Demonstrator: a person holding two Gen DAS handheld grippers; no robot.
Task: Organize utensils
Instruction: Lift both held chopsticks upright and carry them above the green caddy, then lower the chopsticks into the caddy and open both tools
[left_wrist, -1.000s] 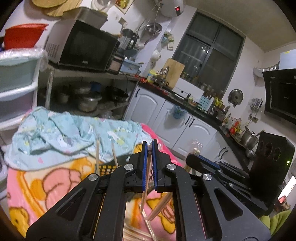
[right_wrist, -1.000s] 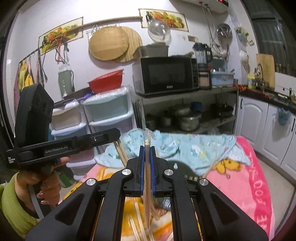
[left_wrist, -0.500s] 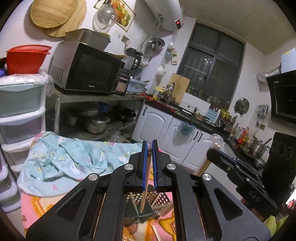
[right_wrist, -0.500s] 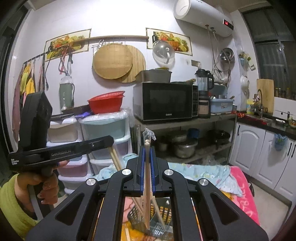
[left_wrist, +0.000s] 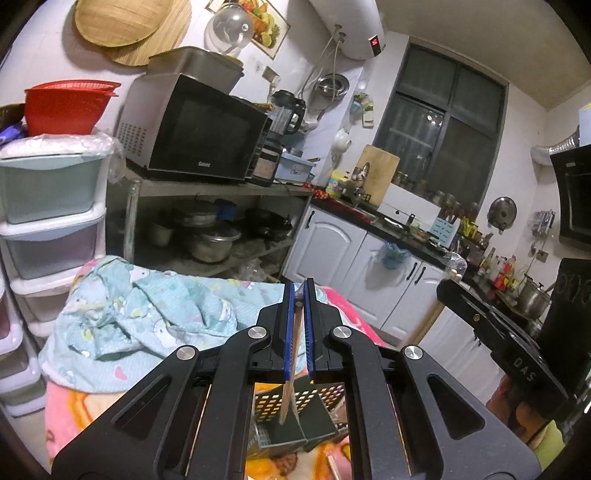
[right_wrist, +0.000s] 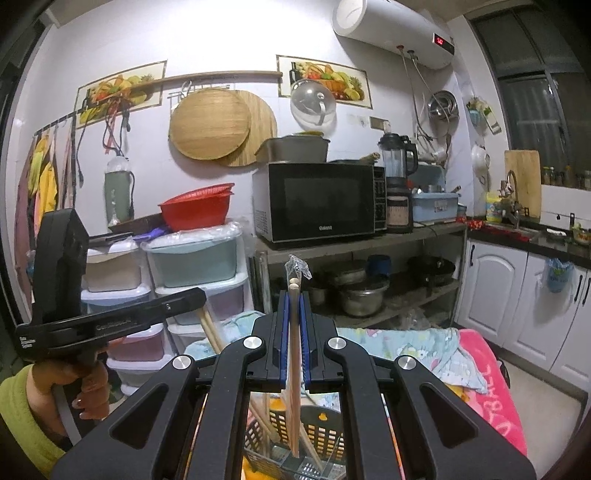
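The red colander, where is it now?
In the right wrist view the red colander sits left of centre on top of the plastic drawer unit, left of the microwave.

A black microwave (right_wrist: 319, 201) stands on a metal shelf (right_wrist: 364, 242), with a blender (right_wrist: 397, 184) just beside it. Pots (right_wrist: 364, 295) sit on the lower shelf. A red basin (right_wrist: 195, 206) rests on stacked plastic drawers (right_wrist: 195, 266). Round bamboo boards (right_wrist: 221, 123) and a water heater (right_wrist: 391, 31) hang on the wall. A light blue cloth (left_wrist: 147, 314) lies crumpled on a pink blanket (right_wrist: 491, 391). White cabinets (left_wrist: 332, 251) run under a dark window (left_wrist: 443, 125)
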